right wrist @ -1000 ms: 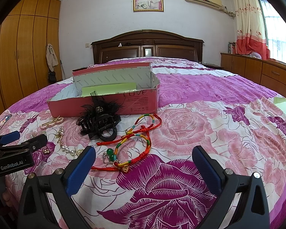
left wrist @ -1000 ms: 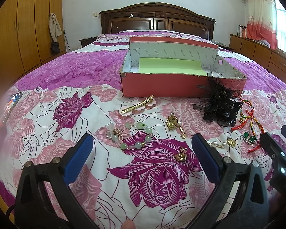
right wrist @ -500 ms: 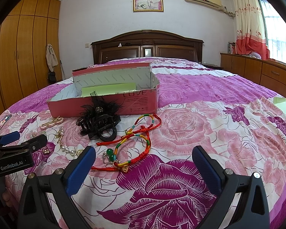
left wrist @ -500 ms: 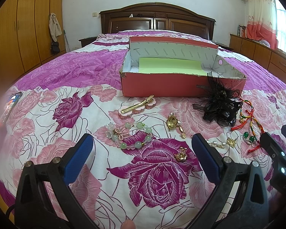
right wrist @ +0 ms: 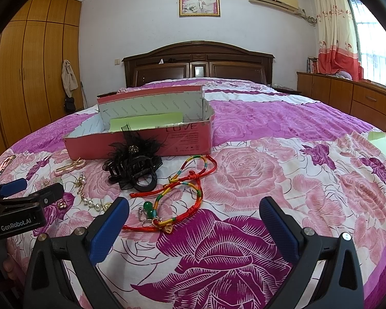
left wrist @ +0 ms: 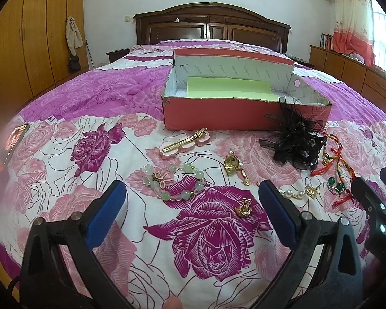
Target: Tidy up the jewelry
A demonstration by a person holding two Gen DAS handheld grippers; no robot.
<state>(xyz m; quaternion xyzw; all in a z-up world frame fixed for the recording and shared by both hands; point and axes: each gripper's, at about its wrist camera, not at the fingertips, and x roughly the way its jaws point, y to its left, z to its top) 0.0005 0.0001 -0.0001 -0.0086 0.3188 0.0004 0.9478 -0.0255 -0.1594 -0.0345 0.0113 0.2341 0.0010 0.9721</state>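
Spreading across both views, the bed [left wrist: 95,97] carries a purple and pink rose-print cover, with all the jewelry lying on its near part. An open pink box [left wrist: 218,114] sits on the cover beyond the pieces, with a pale green sheet [left wrist: 229,87] lying inside it. Just in front of the box's right end rests a black feathered hair clip [left wrist: 297,141], touching the box wall in the left wrist view. Beside that clip lies a red and multicoloured cord bracelet [right wrist: 190,180] with green beads at its near end. Further left, a bracelet of pale green and pink beads [left wrist: 175,182] lies near a gold hair clip [left wrist: 185,143] on pink flowers. Smaller gold pieces sit between them: a gold brooch [left wrist: 231,163], a pearl chain [left wrist: 293,193], and a small gold earring [left wrist: 243,207]. The left gripper [left wrist: 191,211] hovers low over the beaded bracelet and earring, jaws wide apart and holding nothing. The right gripper [right wrist: 193,219] hovers just over the cord bracelet, jaws likewise wide apart and empty.
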